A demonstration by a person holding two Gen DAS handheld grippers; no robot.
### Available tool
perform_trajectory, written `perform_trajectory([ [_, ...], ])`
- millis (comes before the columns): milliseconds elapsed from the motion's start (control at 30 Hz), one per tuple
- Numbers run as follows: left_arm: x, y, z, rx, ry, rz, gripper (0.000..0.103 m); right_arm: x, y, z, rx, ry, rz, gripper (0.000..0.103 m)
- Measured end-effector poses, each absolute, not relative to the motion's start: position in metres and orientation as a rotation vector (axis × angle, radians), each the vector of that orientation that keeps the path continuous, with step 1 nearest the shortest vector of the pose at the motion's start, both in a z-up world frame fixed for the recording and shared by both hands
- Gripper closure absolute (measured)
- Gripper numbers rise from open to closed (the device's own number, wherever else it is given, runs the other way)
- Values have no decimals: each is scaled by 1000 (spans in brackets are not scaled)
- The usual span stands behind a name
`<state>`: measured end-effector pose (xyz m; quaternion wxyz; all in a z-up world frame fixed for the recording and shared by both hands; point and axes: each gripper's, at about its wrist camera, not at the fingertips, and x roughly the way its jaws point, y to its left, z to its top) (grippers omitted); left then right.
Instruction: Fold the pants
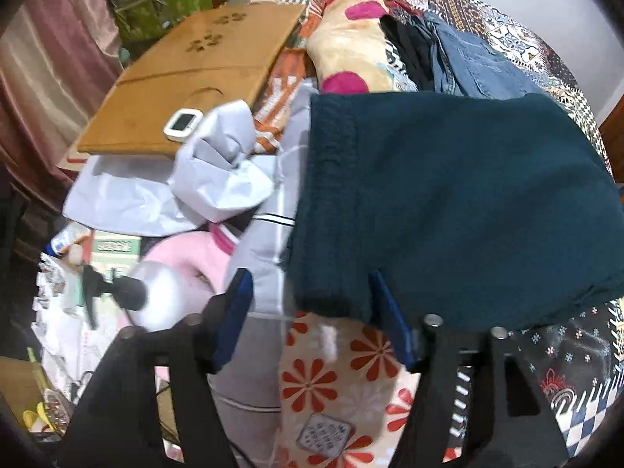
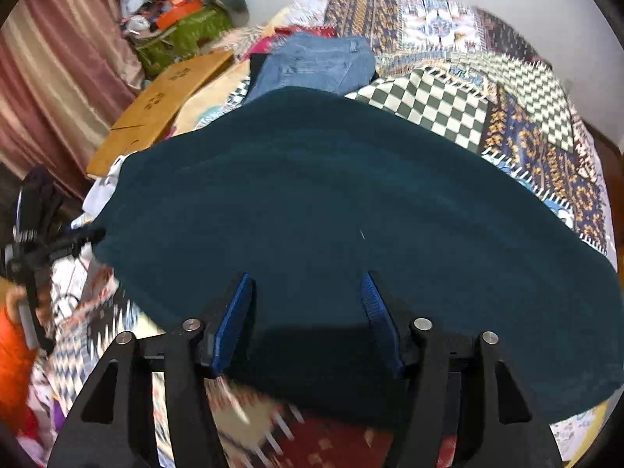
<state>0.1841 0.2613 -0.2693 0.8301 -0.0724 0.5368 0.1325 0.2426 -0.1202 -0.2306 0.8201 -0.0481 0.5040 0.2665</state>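
Note:
The dark teal pants [image 1: 448, 202] lie folded on the patterned bedspread; they also fill the middle of the right wrist view [image 2: 331, 214]. My left gripper [image 1: 308, 292] is open, its blue pads wide apart at the pants' near left corner, with nothing held. My right gripper [image 2: 306, 292] is open over the near edge of the pants, the cloth lying between and under its pads, not pinched. The left gripper, held in a hand, shows at the left edge of the right wrist view [image 2: 35, 241].
Folded blue jeans [image 1: 475, 62] lie beyond the teal pants, also in the right wrist view [image 2: 316, 62]. A cardboard sheet [image 1: 187, 78] with a small white device [image 1: 182, 124] lies to the left. Grey-white cloth [image 1: 210, 179], a pink garment [image 1: 187, 261] and a floral pillow [image 1: 343, 46] crowd the left.

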Motion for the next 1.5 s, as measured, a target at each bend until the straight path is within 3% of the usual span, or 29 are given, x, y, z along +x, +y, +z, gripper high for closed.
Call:
perform_trajectory([
  [300,191,245,-220,-151,1064,296,26,259,-192,-209,-40,1018,422,36],
  [567,218,184,-196,-66,1036,227,15,276,-295,-246,87,1108,198,36],
  [1033,301,48,-200,65,1056,97,15,201,-485,-235,249,1056,-48,36],
  [1200,323,9,-212,116,1074,60,15,216,-530,-232,314,1002,-120,36],
  [1400,337,-10,-237,160,1128,54,14,261,-557,-266,356,1037,-170,36],
  [1500,339,-7,-241,144,1115,79,5,279,-565,-286,377,1066,-159,36],
])
